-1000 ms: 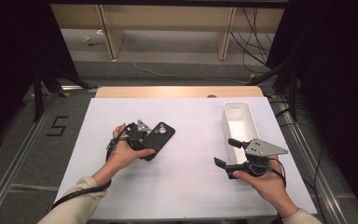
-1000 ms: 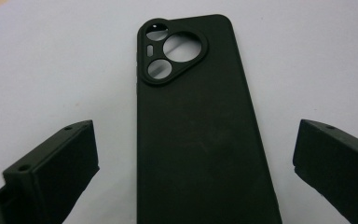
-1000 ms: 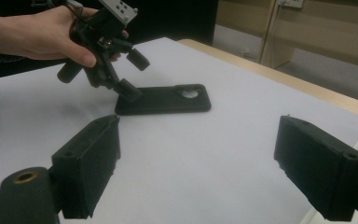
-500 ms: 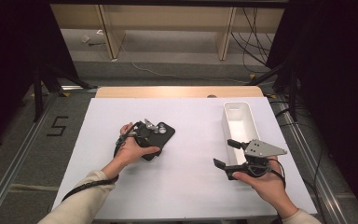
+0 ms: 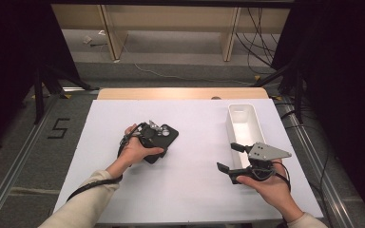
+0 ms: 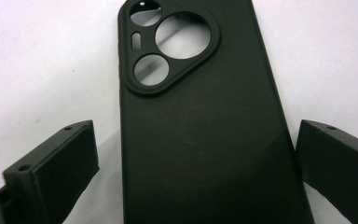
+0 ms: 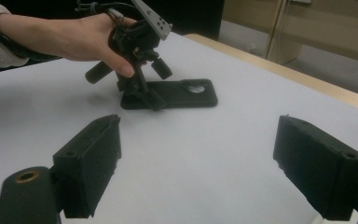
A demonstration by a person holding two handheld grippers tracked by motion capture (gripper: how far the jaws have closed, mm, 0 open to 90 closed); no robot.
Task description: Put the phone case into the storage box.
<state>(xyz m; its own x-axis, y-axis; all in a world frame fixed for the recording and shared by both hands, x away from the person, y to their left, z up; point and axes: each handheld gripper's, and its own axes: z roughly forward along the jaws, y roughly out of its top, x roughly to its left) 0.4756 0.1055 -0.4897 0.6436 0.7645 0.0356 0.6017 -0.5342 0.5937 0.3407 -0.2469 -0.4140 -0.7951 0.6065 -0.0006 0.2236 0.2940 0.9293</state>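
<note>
Nearby, white bin (image 5: pixel 243 124) beside right gripper (image 5: pixel 231 156).

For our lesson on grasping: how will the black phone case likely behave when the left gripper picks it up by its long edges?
The phone case looks thin and hollow, its camera holes showing table through, so it is probably light and may flex when squeezed. It lies flat, so it should not roll. The left gripper straddles it, jaws not yet touching.
</note>
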